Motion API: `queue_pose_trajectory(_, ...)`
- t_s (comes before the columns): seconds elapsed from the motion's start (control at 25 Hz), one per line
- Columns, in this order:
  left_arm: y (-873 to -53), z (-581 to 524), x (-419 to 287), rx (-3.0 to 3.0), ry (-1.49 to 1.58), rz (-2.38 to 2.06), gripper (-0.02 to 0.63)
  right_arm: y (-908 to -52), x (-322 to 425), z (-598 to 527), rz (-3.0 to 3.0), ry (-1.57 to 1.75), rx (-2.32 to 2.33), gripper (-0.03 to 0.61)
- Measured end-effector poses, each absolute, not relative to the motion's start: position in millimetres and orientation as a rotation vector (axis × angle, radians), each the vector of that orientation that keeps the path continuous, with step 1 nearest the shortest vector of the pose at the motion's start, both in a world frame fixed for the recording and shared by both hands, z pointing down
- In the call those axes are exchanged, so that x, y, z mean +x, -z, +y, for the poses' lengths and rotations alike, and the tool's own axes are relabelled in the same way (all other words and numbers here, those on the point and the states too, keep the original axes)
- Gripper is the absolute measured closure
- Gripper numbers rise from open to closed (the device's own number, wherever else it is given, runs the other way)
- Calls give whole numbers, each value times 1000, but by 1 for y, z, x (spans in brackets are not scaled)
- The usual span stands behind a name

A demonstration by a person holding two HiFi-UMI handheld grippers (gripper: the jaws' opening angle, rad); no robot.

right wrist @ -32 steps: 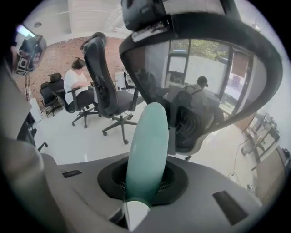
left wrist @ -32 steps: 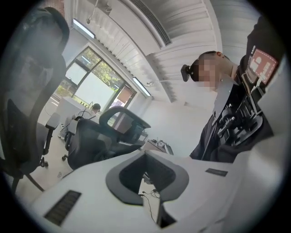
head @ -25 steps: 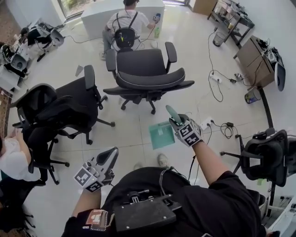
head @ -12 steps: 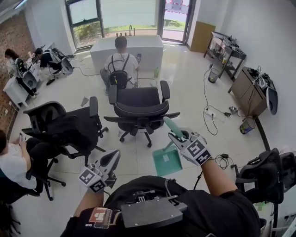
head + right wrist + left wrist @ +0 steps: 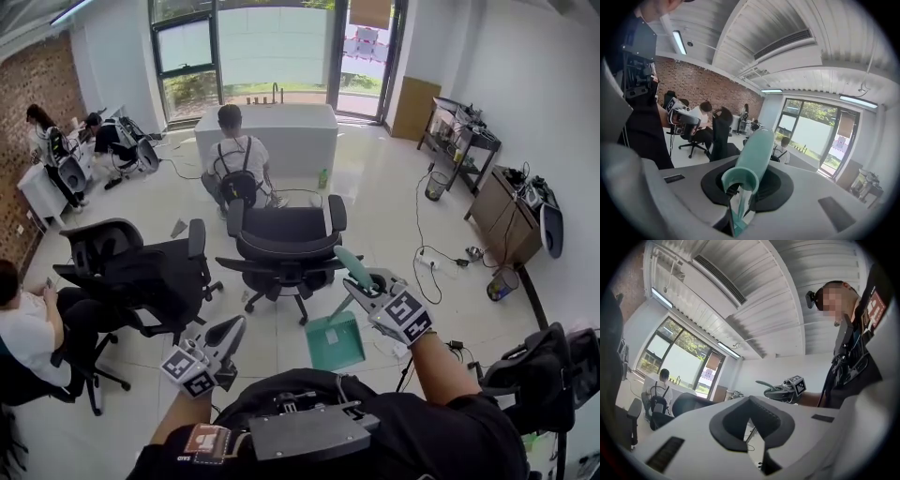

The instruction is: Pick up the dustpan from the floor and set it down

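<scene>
The teal dustpan (image 5: pixel 336 342) hangs off the floor, pan low and tilted, in front of the person's body. Its rounded handle (image 5: pixel 352 264) sticks up past my right gripper (image 5: pixel 364 287), which is shut on it. In the right gripper view the handle (image 5: pixel 754 152) runs out between the dark pads (image 5: pixel 776 187), with the gripper (image 5: pixel 740 190) clamped round it. My left gripper (image 5: pixel 225 336) is held lower at the left, shut, with nothing in it. In the left gripper view its pads (image 5: pixel 726 425) meet at the tips of the gripper (image 5: pixel 750 411), and the right gripper (image 5: pixel 780 389) shows beyond with the handle.
A black office chair (image 5: pixel 281 248) stands just ahead and another (image 5: pixel 150 272) to the left. A third chair (image 5: pixel 534 366) is at the right. Cables (image 5: pixel 441 262) lie on the tiled floor. A person (image 5: pixel 234 164) sits at a white counter (image 5: pixel 281 127).
Both grippers have risen, the right one more, carrying the dustpan up with it. The head view has lifted and now takes in more of the room.
</scene>
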State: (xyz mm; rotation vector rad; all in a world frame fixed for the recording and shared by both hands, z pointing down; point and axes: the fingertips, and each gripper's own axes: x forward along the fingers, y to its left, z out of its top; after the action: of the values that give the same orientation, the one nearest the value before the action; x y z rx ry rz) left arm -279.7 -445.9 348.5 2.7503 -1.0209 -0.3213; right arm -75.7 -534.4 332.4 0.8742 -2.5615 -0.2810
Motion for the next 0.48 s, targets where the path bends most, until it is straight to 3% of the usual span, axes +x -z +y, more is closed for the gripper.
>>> queue_pose_trajectory(0.48, -354, -436, -304, 2758, 361, -1021, 597, -360, -105, -531, -2575, 229, 827, 508)
